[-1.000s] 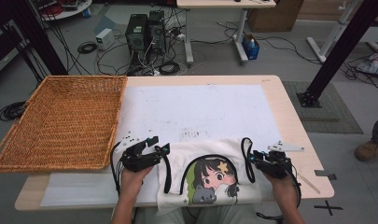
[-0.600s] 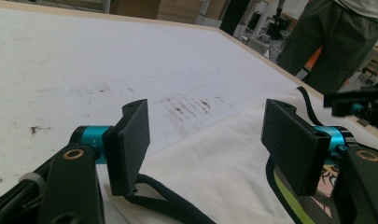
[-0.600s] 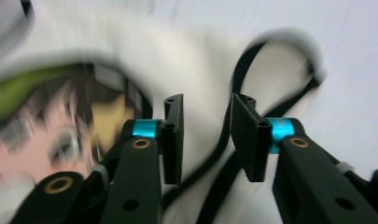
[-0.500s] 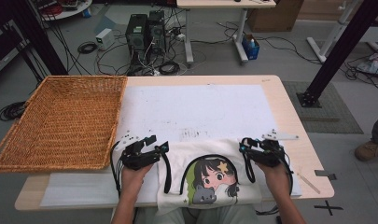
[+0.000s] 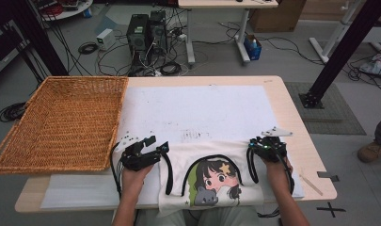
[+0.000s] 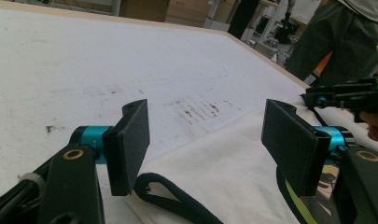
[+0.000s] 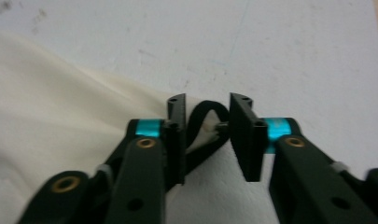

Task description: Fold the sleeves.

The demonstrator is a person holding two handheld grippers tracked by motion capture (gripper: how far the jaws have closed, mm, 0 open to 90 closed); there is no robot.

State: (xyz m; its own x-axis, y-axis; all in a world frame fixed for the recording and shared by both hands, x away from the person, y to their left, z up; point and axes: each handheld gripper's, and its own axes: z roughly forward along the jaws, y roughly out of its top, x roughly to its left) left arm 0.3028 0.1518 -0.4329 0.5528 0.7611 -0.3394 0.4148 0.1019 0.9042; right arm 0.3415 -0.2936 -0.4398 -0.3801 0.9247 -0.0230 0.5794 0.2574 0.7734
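A cream tote bag with a cartoon-girl print and black straps lies flat at the table's near edge. My left gripper sits at the bag's upper left corner. In the left gripper view its jaws stand wide open over the cloth, with the black strap below them and nothing gripped. My right gripper is at the bag's upper right corner. Its jaws have just been closing a little; a loop of black strap stands between them, with a gap still on one side.
A big wicker basket fills the table's left part. A white sheet covers the middle. A thin stick lies near the right front edge. A person's leg stands beyond the table's right side.
My right gripper has moved away from the person, up along the bag's right edge to its top corner, and its jaws are wider than a second ago. The left gripper stayed put.
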